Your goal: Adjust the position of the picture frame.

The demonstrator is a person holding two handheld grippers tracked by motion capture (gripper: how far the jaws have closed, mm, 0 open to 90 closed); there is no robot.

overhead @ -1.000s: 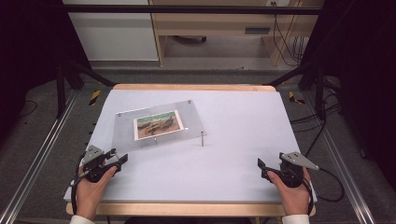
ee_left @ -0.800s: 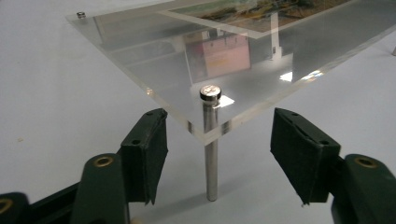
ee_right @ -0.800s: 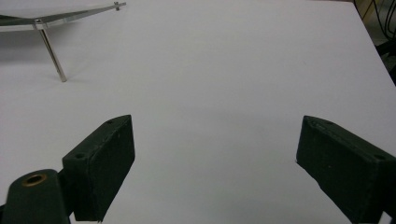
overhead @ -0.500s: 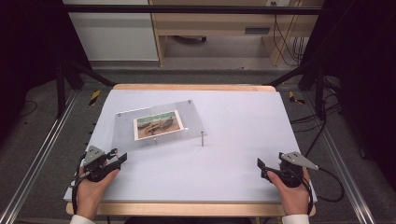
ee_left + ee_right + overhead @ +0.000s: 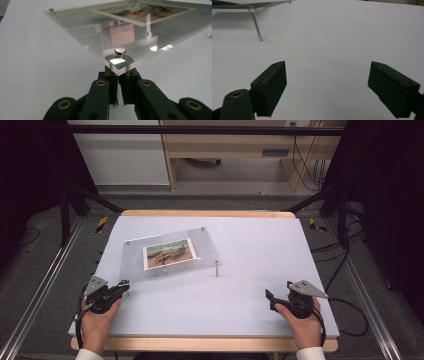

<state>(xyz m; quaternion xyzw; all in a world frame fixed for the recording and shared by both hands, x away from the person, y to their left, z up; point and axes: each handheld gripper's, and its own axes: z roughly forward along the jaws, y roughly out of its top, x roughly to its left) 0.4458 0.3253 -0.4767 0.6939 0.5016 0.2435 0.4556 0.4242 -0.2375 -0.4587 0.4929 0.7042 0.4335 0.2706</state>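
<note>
The jaws of the left tongs (image 5: 123, 285) have just been closed beneath the near left corner of the clear acrylic picture-frame panel (image 5: 170, 252), seemingly around its metal standoff leg. The right tongs (image 5: 280, 292) have been narrowed slightly, with nothing between them.

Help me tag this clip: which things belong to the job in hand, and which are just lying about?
In the job:
clear plate
picture in it
corner post
left gripper, whose jaws have just been closing onto that post

Lying about:
yellow-black piece on the floor
cables
wooden cabinet
</note>
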